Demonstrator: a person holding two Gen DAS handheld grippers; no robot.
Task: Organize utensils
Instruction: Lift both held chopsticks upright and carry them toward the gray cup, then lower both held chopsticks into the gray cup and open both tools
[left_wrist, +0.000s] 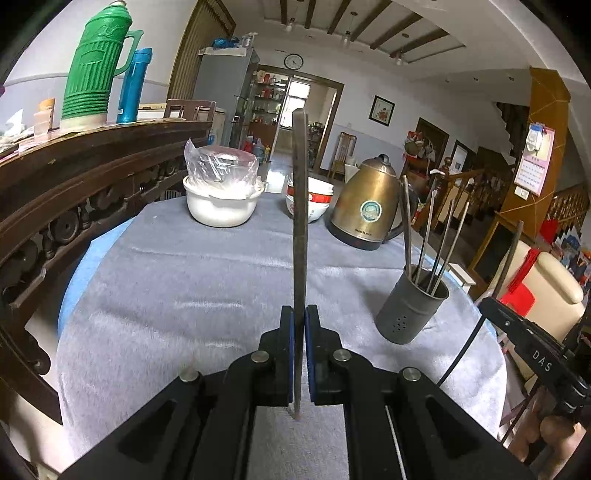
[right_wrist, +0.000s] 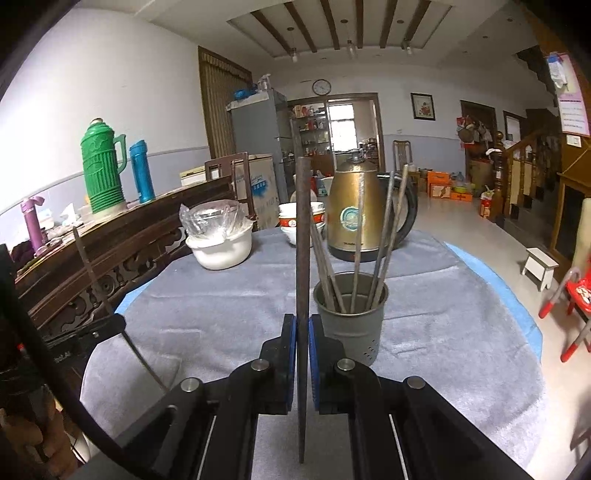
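My left gripper (left_wrist: 299, 321) is shut on a dark metal chopstick (left_wrist: 300, 221) that stands upright between its blue pads, above the grey cloth. My right gripper (right_wrist: 302, 328) is shut on another upright chopstick (right_wrist: 303, 240). A grey metal utensil cup (left_wrist: 412, 306) (right_wrist: 351, 314) with several chopsticks in it stands on the cloth, to the right of the left gripper and just right of and beyond the right gripper. The left gripper with its chopstick (right_wrist: 92, 273) shows at the left edge of the right wrist view; the right gripper's body (left_wrist: 532, 350) shows at the right edge of the left wrist view.
On the round table's grey cloth (left_wrist: 184, 277) stand a white pot with a plastic-wrapped bowl (left_wrist: 221, 192), stacked bowls (left_wrist: 317, 199) and a brass kettle (left_wrist: 367, 203). A dark wooden sideboard (left_wrist: 74, 177) with a green thermos (left_wrist: 96, 66) runs along the left.
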